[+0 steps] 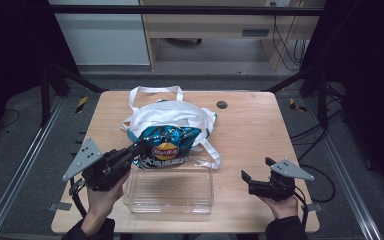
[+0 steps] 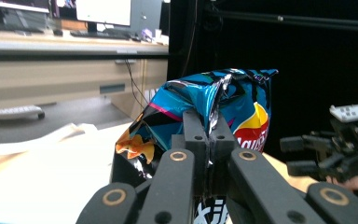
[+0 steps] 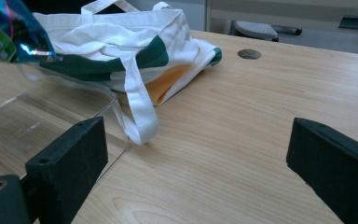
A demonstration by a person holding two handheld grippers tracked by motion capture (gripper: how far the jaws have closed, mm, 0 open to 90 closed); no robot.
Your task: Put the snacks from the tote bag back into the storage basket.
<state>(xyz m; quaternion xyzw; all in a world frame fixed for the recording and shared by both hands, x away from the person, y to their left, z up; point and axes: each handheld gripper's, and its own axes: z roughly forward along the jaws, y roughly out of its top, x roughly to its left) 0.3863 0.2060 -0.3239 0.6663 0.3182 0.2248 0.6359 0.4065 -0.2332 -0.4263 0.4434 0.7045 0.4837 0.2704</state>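
A crinkled, glossy blue foil crisp bag (image 1: 167, 145) is pinched at its creased edge by the left gripper (image 2: 209, 140), whose black jaws are pressed together on the foil. The bag is held off the pale wood-grain surface (image 1: 250, 130), between a soft white cloth tote bag with green trim (image 1: 175, 112) and a clear rectangular plastic container with rounded corners (image 1: 170, 192). The right gripper (image 1: 254, 180) is seen near the surface's right front, well apart from the bag, its matte black jaws spread wide with nothing between them.
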